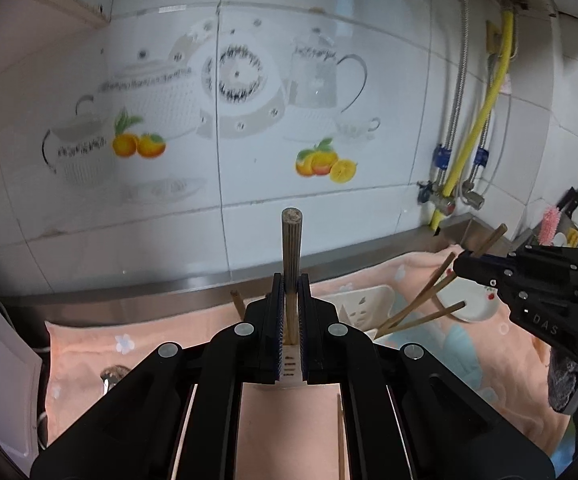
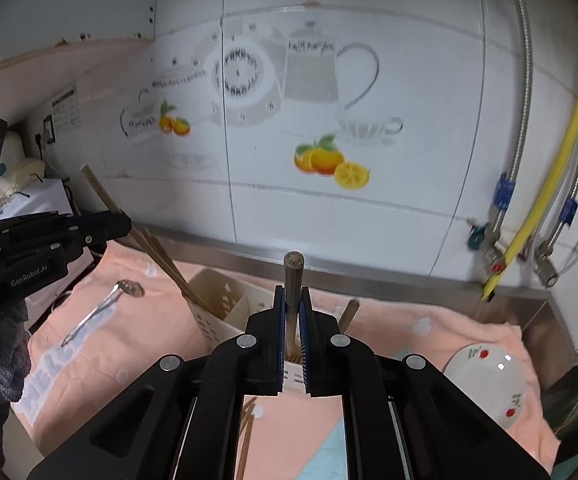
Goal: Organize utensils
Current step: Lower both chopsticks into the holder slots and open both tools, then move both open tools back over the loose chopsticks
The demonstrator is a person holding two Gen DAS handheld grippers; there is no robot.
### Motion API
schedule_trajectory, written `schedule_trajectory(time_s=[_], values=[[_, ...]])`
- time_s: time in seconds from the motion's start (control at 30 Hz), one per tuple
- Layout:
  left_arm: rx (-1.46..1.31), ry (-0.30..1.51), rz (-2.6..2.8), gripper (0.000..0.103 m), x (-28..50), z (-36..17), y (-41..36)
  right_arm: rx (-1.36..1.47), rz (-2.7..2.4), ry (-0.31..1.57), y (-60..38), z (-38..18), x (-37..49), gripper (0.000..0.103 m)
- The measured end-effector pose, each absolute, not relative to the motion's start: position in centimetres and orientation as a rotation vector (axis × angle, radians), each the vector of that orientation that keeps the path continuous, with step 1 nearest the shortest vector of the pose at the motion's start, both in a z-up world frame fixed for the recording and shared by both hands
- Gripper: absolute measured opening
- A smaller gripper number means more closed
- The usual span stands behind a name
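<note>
My left gripper point(image 1: 291, 280) is shut on a wooden chopstick point(image 1: 291, 248) that stands upright over the white perforated utensil holder point(image 1: 359, 308). My right gripper point(image 2: 292, 294) is shut on another wooden chopstick point(image 2: 293, 276), also upright over the holder point(image 2: 213, 316). Several chopsticks point(image 1: 421, 304) lean in the holder. Each gripper shows in the other's view, the right one point(image 1: 465, 266) in the left wrist view and the left one point(image 2: 123, 222) in the right wrist view. A metal slotted spoon point(image 2: 101, 308) lies on the cloth left of the holder.
A peach cloth point(image 2: 409, 332) covers the steel counter. A white bowl with red fruit print point(image 2: 489, 380) sits at the right. Loose chopsticks point(image 2: 247, 436) lie on the cloth under my right gripper. Pipes and a yellow hose point(image 2: 561, 160) run down the tiled wall.
</note>
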State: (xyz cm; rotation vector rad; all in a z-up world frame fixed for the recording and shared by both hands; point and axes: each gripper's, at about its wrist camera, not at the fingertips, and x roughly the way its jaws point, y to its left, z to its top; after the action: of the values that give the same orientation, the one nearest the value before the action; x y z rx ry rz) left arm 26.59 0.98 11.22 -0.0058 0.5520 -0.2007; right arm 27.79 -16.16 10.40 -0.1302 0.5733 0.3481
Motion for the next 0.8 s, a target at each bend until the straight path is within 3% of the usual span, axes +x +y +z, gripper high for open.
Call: schedule_trajectory(time_s=[0.63,0.8], values=[[-0.023,0.646,-0.176,0.006,28.8,7.4,1.3,-0.111,0.329,0.637,-16.5,7.1,29.5,0.007],[-0.019,0.634,-0.177,0.007,28.0,7.8,1.2,-0.103,0.324,0.611,-16.7,7.9,28.7,0.019]])
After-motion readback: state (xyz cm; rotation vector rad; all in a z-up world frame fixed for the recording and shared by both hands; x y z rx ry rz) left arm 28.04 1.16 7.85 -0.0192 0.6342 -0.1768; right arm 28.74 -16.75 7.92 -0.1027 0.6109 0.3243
